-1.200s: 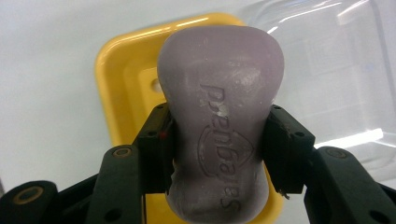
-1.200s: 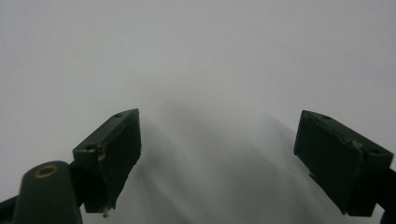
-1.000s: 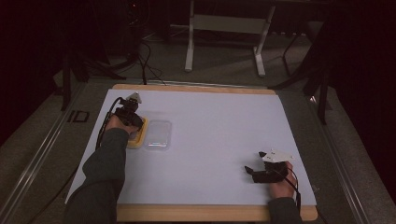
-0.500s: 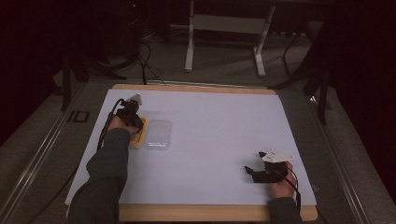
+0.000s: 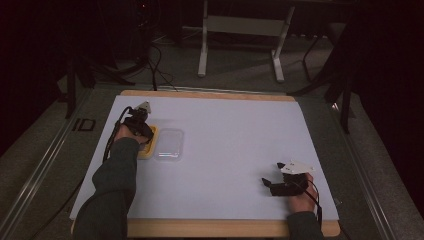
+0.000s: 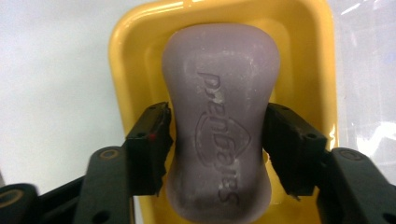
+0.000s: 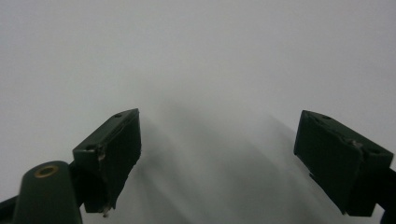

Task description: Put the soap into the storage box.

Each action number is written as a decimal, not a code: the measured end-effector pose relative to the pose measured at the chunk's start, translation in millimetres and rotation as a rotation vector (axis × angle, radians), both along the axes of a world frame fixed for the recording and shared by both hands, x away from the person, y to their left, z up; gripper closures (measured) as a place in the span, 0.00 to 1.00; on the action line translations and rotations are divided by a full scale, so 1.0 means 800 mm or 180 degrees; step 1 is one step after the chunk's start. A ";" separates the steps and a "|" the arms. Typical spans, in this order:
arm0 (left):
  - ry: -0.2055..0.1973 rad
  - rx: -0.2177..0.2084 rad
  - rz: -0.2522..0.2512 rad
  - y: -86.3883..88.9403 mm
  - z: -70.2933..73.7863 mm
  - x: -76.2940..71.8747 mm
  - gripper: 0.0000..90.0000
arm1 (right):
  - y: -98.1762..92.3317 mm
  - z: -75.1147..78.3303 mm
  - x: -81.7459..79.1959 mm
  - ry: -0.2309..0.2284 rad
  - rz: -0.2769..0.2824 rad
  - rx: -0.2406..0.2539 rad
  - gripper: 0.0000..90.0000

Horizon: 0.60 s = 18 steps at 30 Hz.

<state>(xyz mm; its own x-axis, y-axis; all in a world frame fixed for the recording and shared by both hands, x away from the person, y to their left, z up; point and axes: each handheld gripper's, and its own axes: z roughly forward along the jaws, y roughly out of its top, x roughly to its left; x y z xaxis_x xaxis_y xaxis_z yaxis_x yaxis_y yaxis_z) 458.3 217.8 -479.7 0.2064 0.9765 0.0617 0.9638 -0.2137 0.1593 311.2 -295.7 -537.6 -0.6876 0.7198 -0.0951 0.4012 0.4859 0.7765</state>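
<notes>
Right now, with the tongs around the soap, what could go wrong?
The left tongs have just been opening, and the purple soap lies between them in the yellow dish. The pads seem barely apart from its sides, so lifting the hand now might drag the soap or tip the dish. The clear lid lies right beside the dish, so a sideways swing could knock it.

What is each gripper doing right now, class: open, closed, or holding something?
Left gripper: jaws have just been opening; purple soap bar lies between them in the yellow dish, no longer pinched.
Right gripper: open, holding nothing.
</notes>
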 end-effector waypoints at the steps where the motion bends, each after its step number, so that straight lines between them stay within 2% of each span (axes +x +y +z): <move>1: -0.0035 -0.0004 -0.0001 0.001 0.002 -0.001 0.44 | 0.000 0.000 0.000 -0.0001 0.0002 -0.0001 0.16; 4: -0.0083 0.0010 -0.0020 0.002 0.008 -0.006 0.42 | 0.000 0.000 0.000 -0.0004 -0.0001 -0.0004 0.16; 6: -0.0104 -0.0029 -0.0021 0.003 0.012 -0.009 0.40 | 0.000 0.000 0.000 -0.0002 -0.0004 -0.0003 0.16; 11: -0.0301 -0.0082 -0.0079 0.004 0.027 -0.021 0.40 | 0.000 0.000 0.000 -0.0004 -0.0004 -0.0002 0.16; 15: -0.0545 -0.0168 -0.0290 0.000 0.037 -0.034 0.41 | 0.000 0.000 0.000 -0.0005 -0.0004 -0.0002 0.16; 17: -0.0630 -0.0294 -0.0363 -0.002 0.040 -0.041 0.43 | 0.000 0.000 0.000 -0.0004 -0.0004 -0.0003 0.16; 18: -0.0659 -0.0315 -0.0427 -0.003 0.040 -0.043 0.43 | 0.000 0.000 0.000 -0.0003 -0.0006 -0.0004 0.16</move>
